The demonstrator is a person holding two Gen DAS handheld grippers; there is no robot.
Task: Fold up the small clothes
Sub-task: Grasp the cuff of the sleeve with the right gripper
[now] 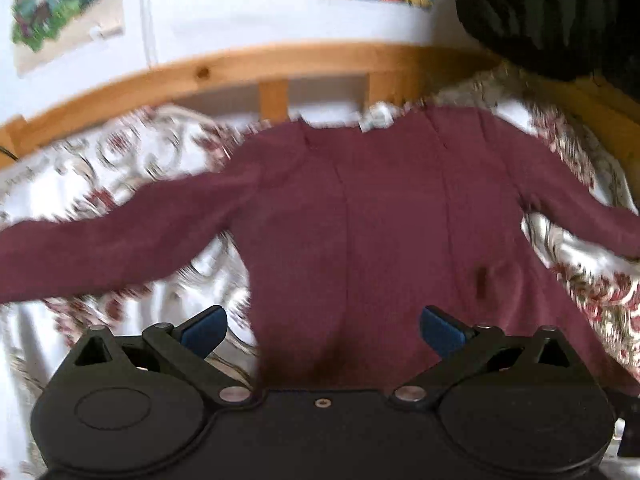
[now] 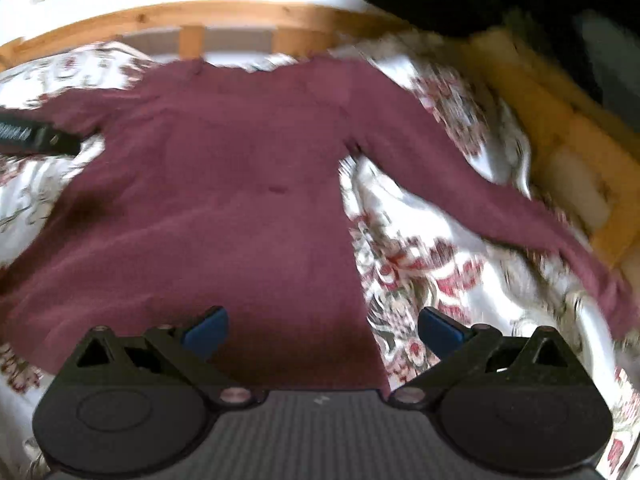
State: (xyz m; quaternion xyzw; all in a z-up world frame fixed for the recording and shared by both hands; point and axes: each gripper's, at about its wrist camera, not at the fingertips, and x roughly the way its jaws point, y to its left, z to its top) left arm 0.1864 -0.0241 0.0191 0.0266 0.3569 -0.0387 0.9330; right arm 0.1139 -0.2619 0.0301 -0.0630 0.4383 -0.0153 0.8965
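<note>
Left fingers point(image 1: 322, 330): spread wide, empty, above the hem's left part.
Right fingers point(image 2: 322, 330): spread wide, empty, above the hem's right corner.
Top point(image 1: 380, 220): maroon, flat on the bed point(image 1: 120, 168), hem nearest, neck farthest; long axis runs straight away from both.
Sleeves: splayed to each side.
Nearer hand: neither; likely each takes its own side.
Headboard point(image 1: 280, 60): beyond the neck.

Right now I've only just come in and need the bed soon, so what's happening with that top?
A person holds a claw in each hand over a maroon long-sleeved top spread flat on the flowered bedspread, both sleeves out. The left claw and right claw are open near the bottom hem, gripping nothing. No fold is made yet.
</note>
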